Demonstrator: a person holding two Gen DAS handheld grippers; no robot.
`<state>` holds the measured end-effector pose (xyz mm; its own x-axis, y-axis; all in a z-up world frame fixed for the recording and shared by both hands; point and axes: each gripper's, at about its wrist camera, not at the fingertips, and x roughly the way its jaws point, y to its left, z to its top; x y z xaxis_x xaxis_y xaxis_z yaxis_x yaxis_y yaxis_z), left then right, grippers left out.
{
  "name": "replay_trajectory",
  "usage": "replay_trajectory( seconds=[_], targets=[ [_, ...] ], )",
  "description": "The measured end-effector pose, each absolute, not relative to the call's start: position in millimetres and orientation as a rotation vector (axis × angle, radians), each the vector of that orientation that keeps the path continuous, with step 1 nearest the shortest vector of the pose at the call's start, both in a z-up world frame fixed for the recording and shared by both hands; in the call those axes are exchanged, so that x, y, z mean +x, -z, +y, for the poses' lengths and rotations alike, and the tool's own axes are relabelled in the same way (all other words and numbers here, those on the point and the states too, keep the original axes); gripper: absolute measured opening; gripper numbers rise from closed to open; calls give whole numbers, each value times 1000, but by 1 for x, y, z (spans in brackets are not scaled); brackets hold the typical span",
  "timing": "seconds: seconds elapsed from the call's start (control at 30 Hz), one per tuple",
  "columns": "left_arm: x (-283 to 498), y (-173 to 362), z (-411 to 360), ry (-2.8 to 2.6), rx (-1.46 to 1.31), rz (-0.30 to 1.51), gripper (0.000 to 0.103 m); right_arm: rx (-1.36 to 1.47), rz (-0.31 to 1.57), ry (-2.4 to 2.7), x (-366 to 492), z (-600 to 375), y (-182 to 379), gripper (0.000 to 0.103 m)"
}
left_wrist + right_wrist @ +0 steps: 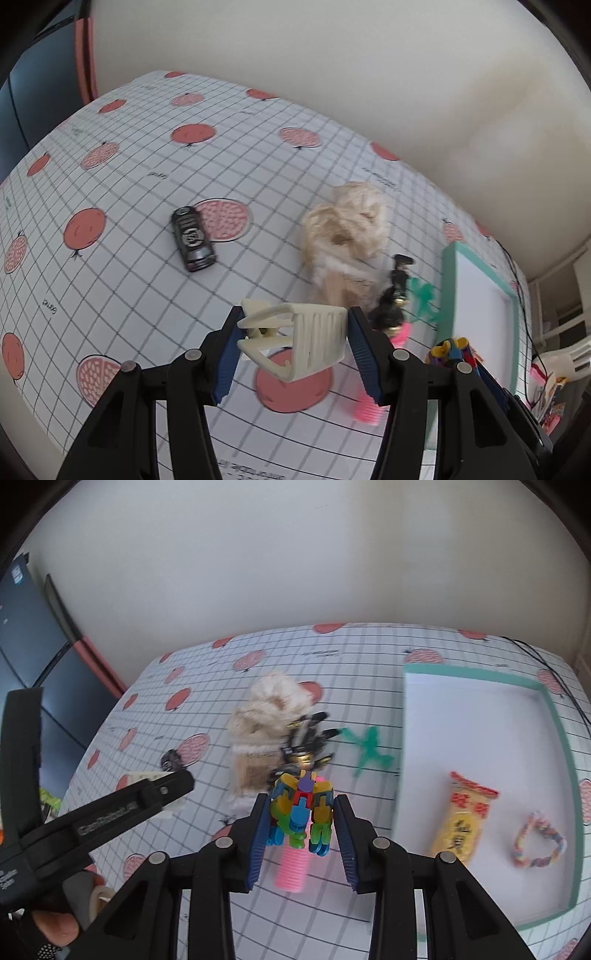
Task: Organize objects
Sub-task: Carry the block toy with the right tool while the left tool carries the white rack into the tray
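here the left gripper (pixel 293 345) clasps a cream hair claw (pixel 295 339) above the desk (pixel 129 295), its long axis crosswise between the pads. the right gripper (pixel 301 821) clasps a colourful block toy (pixel 301 812), upright, over a pink coil (pixel 293 867) lying just beside the teal tray (pixel 554 720).

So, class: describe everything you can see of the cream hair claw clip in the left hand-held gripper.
The cream hair claw clip looks like glossy moulded plastic, with two curved jaws of long ribbed teeth and a hinged lever end. It is clamped sideways between the blue ribbed pads of the left hand-held gripper, lifted above the grid-patterned tablecloth, touching nothing else.
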<state>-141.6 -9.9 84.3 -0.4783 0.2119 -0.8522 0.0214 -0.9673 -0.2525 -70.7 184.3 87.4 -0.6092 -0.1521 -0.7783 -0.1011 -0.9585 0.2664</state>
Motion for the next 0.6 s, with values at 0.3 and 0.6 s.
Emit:
replay_trajectory(
  seconds=[0.3,0.6],
  targets=[
    [-131,-92,34,-2516,-1486,-291,57,1414,-527,2831,-57,234,-83,37],
    [-111,-96,91,-2425,-1436,-186,57,1465,-608,2902,-40,288,-77,37]
  ],
)
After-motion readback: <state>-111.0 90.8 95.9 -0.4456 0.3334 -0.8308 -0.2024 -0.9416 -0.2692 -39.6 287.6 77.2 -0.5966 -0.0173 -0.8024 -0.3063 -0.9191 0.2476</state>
